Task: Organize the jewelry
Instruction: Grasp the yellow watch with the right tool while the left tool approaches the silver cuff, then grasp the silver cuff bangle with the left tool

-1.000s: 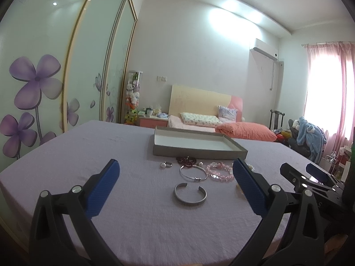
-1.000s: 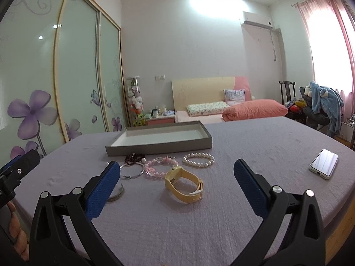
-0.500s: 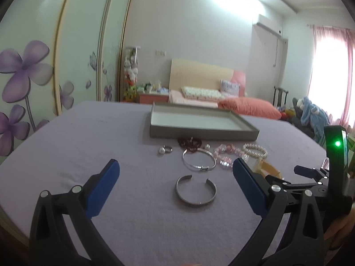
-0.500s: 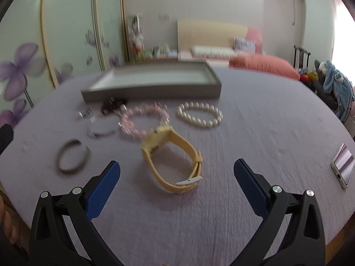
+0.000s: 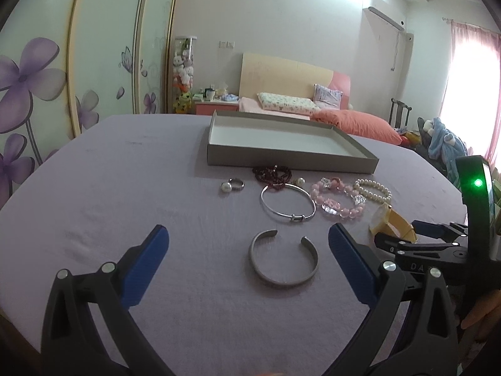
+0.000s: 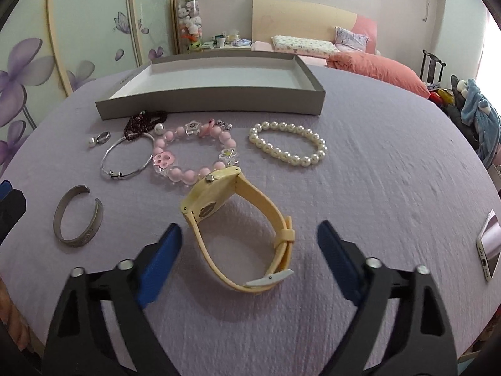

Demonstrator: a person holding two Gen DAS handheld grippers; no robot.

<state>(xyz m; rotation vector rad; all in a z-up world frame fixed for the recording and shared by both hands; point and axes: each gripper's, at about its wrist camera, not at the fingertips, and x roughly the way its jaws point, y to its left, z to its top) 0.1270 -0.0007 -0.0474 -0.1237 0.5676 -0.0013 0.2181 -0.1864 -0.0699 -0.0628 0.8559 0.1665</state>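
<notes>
An empty grey tray [image 5: 291,159] [image 6: 206,101] sits at the far side of the lilac cloth. In front of it lie a pearl ring [image 5: 231,185], dark red beads [image 5: 271,174], a thin silver bangle [image 5: 288,202], a pink bead bracelet [image 6: 194,150], a pearl bracelet [image 6: 289,147], a grey open cuff [image 5: 283,263] [image 6: 78,221] and a yellow watch [image 6: 241,228]. My left gripper [image 5: 247,263] is open, its fingers either side of the cuff and a little short of it. My right gripper [image 6: 249,247] is open, straddling the watch strap.
A phone [image 6: 488,246] lies at the right edge of the table. The right gripper's body [image 5: 438,241] shows at the right of the left wrist view. Beyond the table are a bed, wardrobe doors and a chair with clothes.
Both grippers moved forward and tilted down toward the table. The cuff now lies between the left fingers, and the watch between the right fingers. Both stayed open.
</notes>
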